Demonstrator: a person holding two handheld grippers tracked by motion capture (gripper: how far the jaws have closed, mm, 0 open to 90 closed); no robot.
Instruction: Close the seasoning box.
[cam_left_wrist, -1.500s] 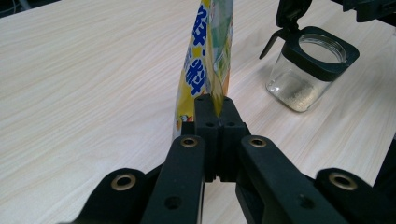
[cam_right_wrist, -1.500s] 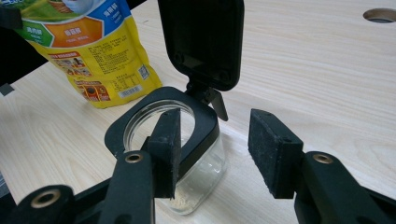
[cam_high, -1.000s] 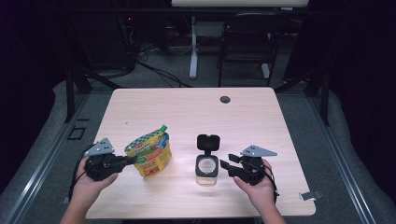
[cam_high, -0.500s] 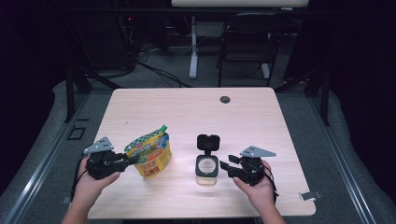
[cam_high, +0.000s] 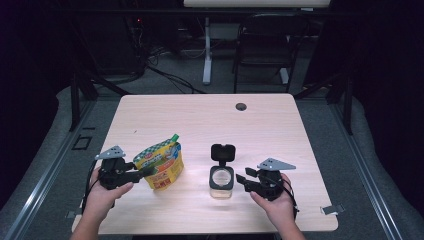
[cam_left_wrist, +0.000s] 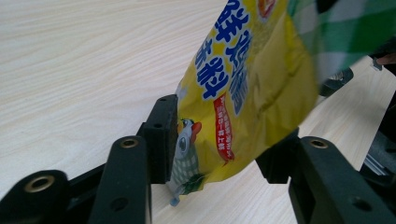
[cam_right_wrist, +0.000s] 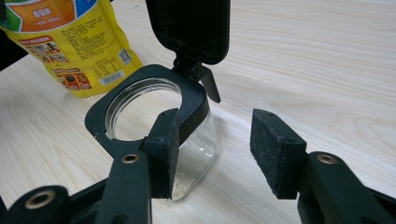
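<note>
The yellow pouch (cam_high: 160, 164) stood upright at the table's (cam_high: 200, 120) near left, its long axis vertical, at about three o'clock from the left gripper (cam_high: 145, 173), the nearer hand's. That gripper's jaws had just been opening: the pouch's lower corner (cam_left_wrist: 233, 126) was seen between the released pads. The right gripper (cam_high: 241, 181) was held open, ungripping, with the lidded glass jar (cam_high: 221, 176) at its nine o'clock.
</note>
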